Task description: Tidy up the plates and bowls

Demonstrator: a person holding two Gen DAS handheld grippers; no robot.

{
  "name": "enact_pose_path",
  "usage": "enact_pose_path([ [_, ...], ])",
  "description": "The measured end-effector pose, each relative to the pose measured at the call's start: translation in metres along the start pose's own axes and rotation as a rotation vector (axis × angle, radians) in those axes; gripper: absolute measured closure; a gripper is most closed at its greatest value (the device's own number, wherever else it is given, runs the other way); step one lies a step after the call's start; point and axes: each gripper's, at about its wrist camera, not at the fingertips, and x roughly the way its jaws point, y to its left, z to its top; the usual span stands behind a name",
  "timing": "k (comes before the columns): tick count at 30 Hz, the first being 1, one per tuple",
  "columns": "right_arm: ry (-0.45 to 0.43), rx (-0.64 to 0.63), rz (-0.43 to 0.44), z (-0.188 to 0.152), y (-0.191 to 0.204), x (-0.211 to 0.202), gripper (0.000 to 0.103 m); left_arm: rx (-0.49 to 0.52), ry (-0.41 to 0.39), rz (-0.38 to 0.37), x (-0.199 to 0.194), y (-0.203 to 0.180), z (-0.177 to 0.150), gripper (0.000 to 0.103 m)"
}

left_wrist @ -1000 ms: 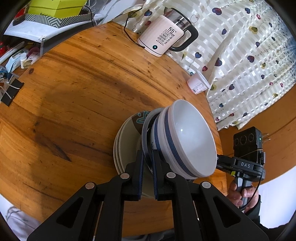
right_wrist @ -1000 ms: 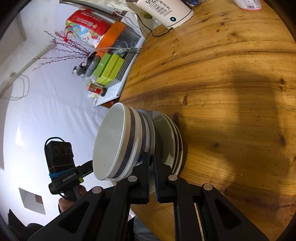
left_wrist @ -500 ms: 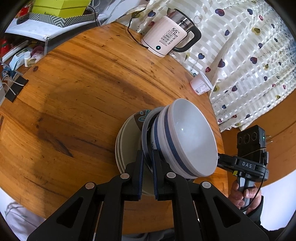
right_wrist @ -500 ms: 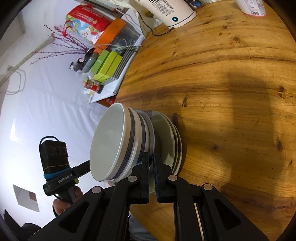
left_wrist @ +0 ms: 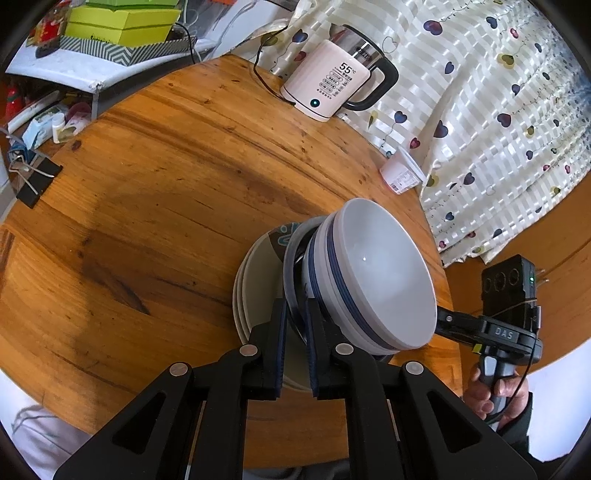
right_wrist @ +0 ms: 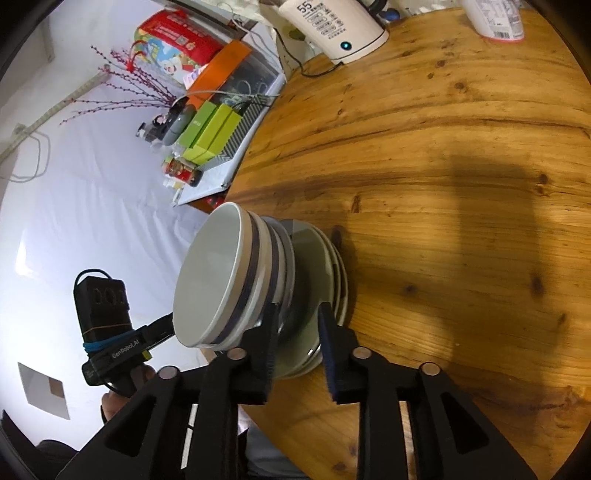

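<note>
A stack of white bowls with blue bands [left_wrist: 373,273] sits on a pile of pale plates [left_wrist: 255,291] near the edge of the round wooden table [left_wrist: 155,192]. My left gripper [left_wrist: 295,325] is shut on the dark rim of the lowest bowl. In the right wrist view the same bowls [right_wrist: 229,280] rest on the plates [right_wrist: 317,273]. My right gripper [right_wrist: 297,328] is open, its jaws spread on either side of the lowest bowl's rim and the plates' edge.
A white electric kettle [left_wrist: 332,90] with a cord stands at the table's far edge, a small white cup [left_wrist: 402,173] beside it. Green boxes [left_wrist: 122,22] and clutter sit on a shelf beyond the table. A heart-patterned curtain [left_wrist: 498,110] hangs at the right.
My right gripper has opened and let go of the bowl rim. My left gripper stays shut on it. The stack has not visibly shifted.
</note>
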Motion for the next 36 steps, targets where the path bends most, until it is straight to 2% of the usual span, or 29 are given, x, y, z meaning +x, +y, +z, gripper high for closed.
enact_pose_path([
  [8, -0.051, -0.044, -0.028, -0.011, 0.009, -0.019, 0.067, 0.02, -0.044, 0.037, -0.012, -0.008, -0.003, 0.092],
  [11, -0.067, -0.069, -0.04, -0.016, 0.016, -0.026, 0.058, 0.04, -0.06, 0.053, -0.018, -0.014, -0.006, 0.092],
  [14, -0.088, -0.107, -0.064, -0.02, 0.027, -0.032, 0.045, 0.074, -0.083, 0.077, -0.026, -0.024, -0.01, 0.091],
  [15, -0.097, -0.127, -0.079, -0.022, 0.032, -0.035, 0.04, 0.084, -0.09, 0.085, -0.027, -0.027, -0.011, 0.089],
  [18, -0.121, -0.186, -0.124, -0.028, 0.048, -0.04, 0.036, 0.123, -0.117, 0.119, -0.034, -0.037, -0.016, 0.077],
  [21, -0.141, -0.242, -0.165, -0.035, 0.062, -0.044, 0.029, 0.162, -0.131, 0.154, -0.037, -0.047, -0.021, 0.071],
  [24, -0.162, -0.304, -0.21, -0.043, 0.076, -0.046, 0.028, 0.195, -0.142, 0.182, -0.038, -0.056, -0.027, 0.061],
  [30, -0.184, -0.368, -0.283, -0.059, 0.092, -0.044, 0.026, 0.244, -0.147, 0.229, -0.037, -0.07, -0.039, 0.056],
  [36, -0.173, -0.41, -0.345, -0.072, 0.096, -0.035, 0.026, 0.264, -0.139, 0.282, -0.03, -0.075, -0.049, 0.055],
])
